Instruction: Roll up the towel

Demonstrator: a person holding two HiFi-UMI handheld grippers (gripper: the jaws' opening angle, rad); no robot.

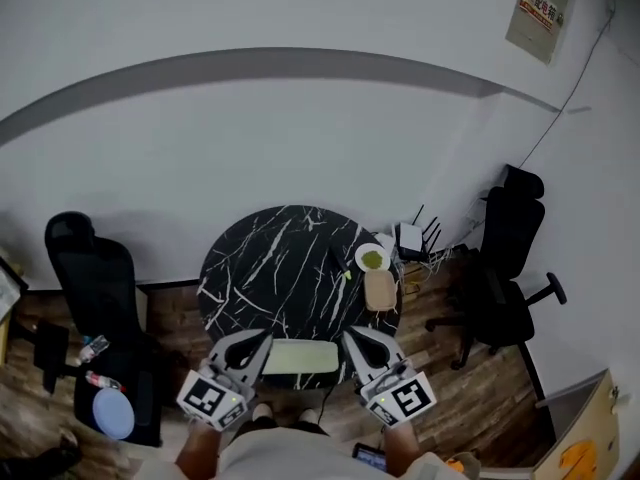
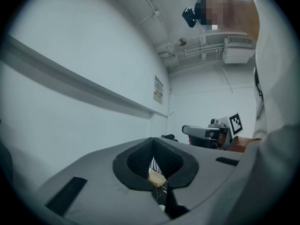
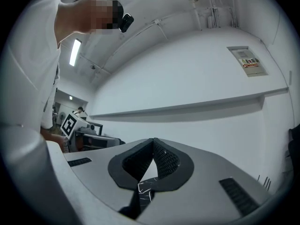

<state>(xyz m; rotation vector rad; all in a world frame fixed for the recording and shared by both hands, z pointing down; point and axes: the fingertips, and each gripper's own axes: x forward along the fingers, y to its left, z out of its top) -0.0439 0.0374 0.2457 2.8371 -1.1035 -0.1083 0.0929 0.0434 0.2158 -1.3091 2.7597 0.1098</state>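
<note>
The towel (image 1: 300, 356) lies as a pale oblong bundle at the near edge of the round black marble table (image 1: 280, 258). My left gripper (image 1: 255, 344) hovers at the towel's left end and my right gripper (image 1: 358, 340) at its right end, both raised and pointing level toward the wall. In the left gripper view the jaws (image 2: 153, 158) are shut with nothing held; a tan object (image 2: 157, 178) shows through the slit below them. In the right gripper view the jaws (image 3: 153, 156) are shut and empty, with a sliver of marble below.
A plate with something green (image 1: 372, 259) and a tan block (image 1: 380, 290) sit at the table's right edge. Black office chairs stand at the left (image 1: 92, 268) and the right (image 1: 505, 258). A white router (image 1: 410, 238) sits by the wall, and a blue disc (image 1: 113, 413) lies lower left.
</note>
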